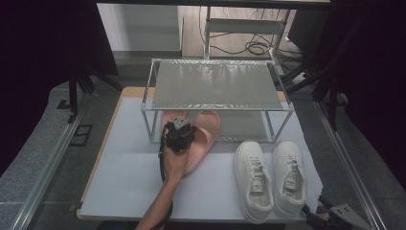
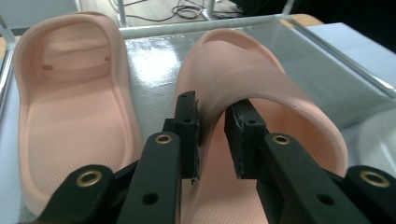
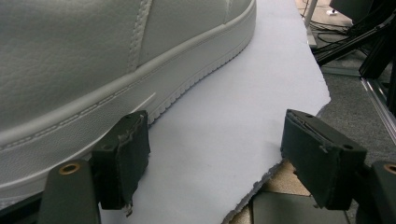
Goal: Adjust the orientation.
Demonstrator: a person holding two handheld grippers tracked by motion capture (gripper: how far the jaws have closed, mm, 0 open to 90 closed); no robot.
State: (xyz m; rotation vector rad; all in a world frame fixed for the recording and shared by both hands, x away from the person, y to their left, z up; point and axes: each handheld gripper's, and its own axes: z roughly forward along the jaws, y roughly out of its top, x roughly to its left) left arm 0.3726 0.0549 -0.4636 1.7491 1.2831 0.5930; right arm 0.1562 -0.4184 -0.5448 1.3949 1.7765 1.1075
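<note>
My left gripper (image 1: 178, 132) (image 2: 212, 135) is shut on the arched strap of a pink slipper (image 1: 205, 135) (image 2: 261, 84); the pads (image 2: 187, 126) pinch the strap's near edge. The slipper's toe lies on the lower tier (image 2: 154, 60) of the metal shoe rack (image 1: 215, 84). A second pink slipper (image 2: 70, 107) (image 1: 167, 117) lies flat on that tier to its left. My right gripper (image 1: 320, 212) (image 3: 217, 154) stands open at the table's front right corner, beside the side of a white sneaker (image 3: 93, 60), with nothing between its jaws.
A pair of white sneakers (image 1: 253, 179) (image 1: 289, 175) stands on the pale mat (image 1: 129, 167) at the front right. The rack's frosted top shelf (image 1: 215, 84) overhangs the lower tier. The mat's torn edge (image 3: 261, 182) lies just under my right gripper.
</note>
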